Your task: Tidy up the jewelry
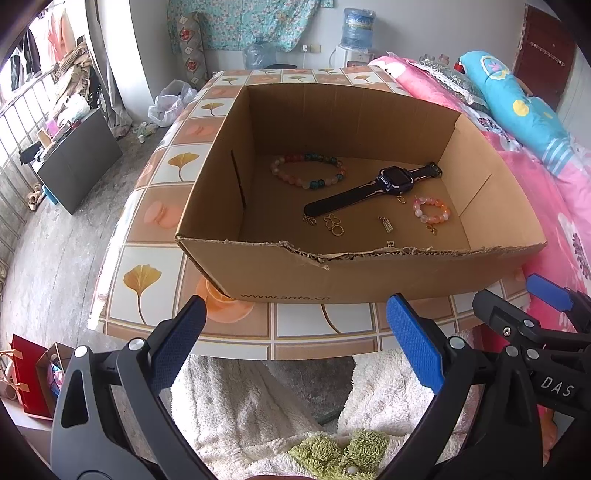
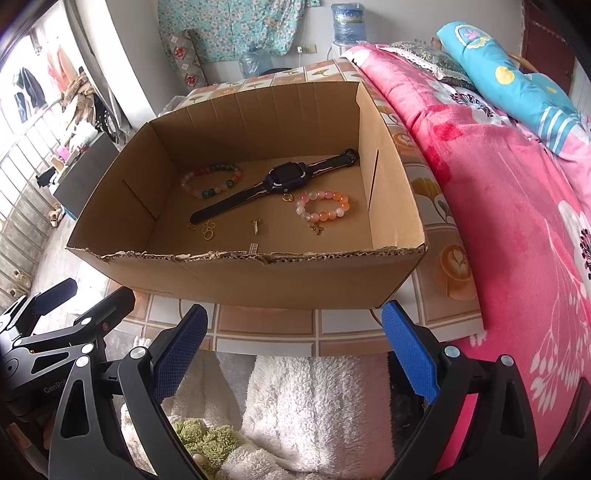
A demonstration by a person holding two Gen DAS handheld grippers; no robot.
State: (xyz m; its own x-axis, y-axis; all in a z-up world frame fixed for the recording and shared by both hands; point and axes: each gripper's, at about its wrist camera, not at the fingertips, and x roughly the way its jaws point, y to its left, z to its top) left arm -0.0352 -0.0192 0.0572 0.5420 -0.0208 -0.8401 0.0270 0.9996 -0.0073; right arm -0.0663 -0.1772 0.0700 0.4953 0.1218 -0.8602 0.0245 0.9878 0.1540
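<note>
From my feed I saw a small room lit by daylight through a barred window (image 1: 22, 122) on the left. The floor (image 1: 74, 236) was grey concrete. A table (image 1: 155, 206) with a tiled leaf-print cloth stood beside a bed (image 2: 517, 221) under a pink floral blanket. A floral cloth (image 1: 243, 22) hung on the pale back wall, a water dispenser (image 1: 356, 33) near it. A dark cabinet (image 1: 77, 166) stood by the window

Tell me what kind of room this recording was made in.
Most likely a bedroom in a home: a bed with a pink floral blanket and a blue patterned pillow sits right beside the tile-patterned table holding the open cardboard box, and clothes hang at the railed window.
</note>
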